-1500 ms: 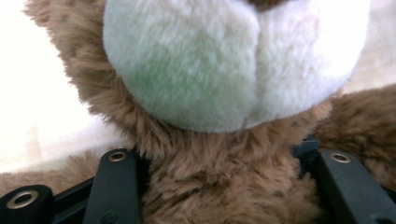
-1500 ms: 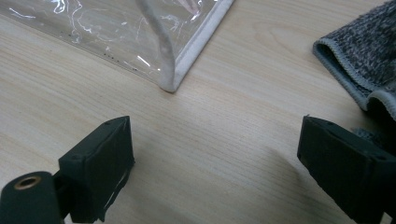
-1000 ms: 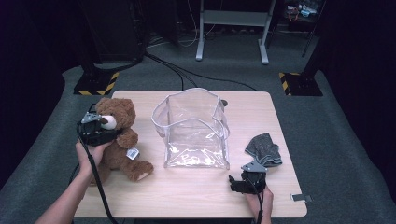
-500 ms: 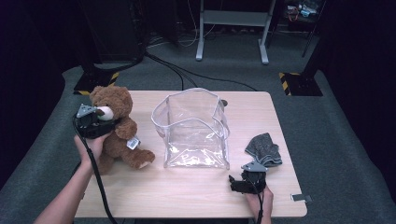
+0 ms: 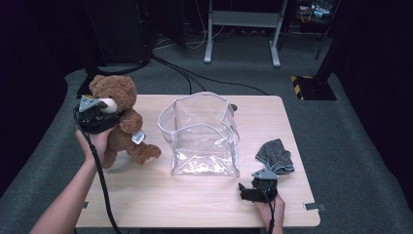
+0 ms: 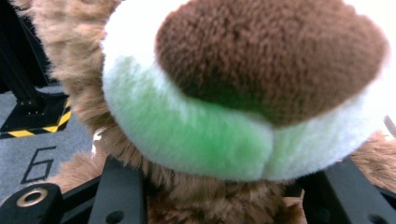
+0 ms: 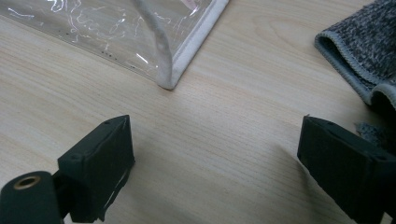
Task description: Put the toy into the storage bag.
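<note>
Teddy bear (image 5: 119, 122) hangs at the table's (image 5: 195, 204) left end, clamped at the neck by the left gripper (image 5: 95, 117), which hides its chest; in the left gripper view its muzzle (image 6: 243, 93) is blurred and cut off. Right gripper (image 5: 258, 187) rests wide open on wood, holding nothing, between the clear bag (image 5: 202, 136) and the grey cloth (image 5: 275, 156).

A fluffy brown plush teddy bear (image 5: 122, 122) with a white snout and dark brown nose fills the space between the black jaws of the left gripper (image 6: 219, 205); a green tint lies across the snout. Ahead of the black right gripper (image 7: 215, 163) lies pale wood-grain tabletop (image 7: 233, 116). Beyond its jaws sits a clear plastic bag with white edging (image 7: 140, 32), and beside its far jaw a speckled grey knitted cloth with a lighter grey hem (image 7: 359, 42).
</note>
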The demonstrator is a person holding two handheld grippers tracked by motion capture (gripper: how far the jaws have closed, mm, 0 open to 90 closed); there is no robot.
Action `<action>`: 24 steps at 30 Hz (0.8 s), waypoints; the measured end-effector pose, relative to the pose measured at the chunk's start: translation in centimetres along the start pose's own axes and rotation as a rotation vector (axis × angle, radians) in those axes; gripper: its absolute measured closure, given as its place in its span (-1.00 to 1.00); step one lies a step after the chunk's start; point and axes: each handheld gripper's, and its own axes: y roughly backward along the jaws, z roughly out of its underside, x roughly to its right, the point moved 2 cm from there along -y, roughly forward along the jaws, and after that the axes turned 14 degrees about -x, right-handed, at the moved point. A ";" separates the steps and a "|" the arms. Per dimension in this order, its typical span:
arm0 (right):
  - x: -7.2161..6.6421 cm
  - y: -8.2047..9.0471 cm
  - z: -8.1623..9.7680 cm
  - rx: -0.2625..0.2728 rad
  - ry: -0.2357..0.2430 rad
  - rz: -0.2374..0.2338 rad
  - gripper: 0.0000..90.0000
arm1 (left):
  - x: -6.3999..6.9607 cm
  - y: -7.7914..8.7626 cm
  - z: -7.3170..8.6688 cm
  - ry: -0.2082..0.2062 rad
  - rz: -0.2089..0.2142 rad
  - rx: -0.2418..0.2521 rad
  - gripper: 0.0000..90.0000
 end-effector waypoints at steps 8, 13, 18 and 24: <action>0.1 0.0 0.0 0.003 0.016 0.005 -0.78 | 0.5 -0.4 -1.9 -0.015 -0.008 0.012 0.11; 0.1 0.0 0.0 0.004 0.016 0.004 -0.78 | 0.6 -0.6 -3.0 -0.010 -0.018 0.020 0.11; 0.0 0.0 0.0 0.002 0.003 -0.001 -0.78 | 0.7 -0.2 -4.2 -0.010 -0.030 0.039 0.10; 0.0 0.0 0.0 0.000 0.000 -0.001 -0.78 | 0.5 0.4 -5.7 -0.004 -0.048 0.064 0.10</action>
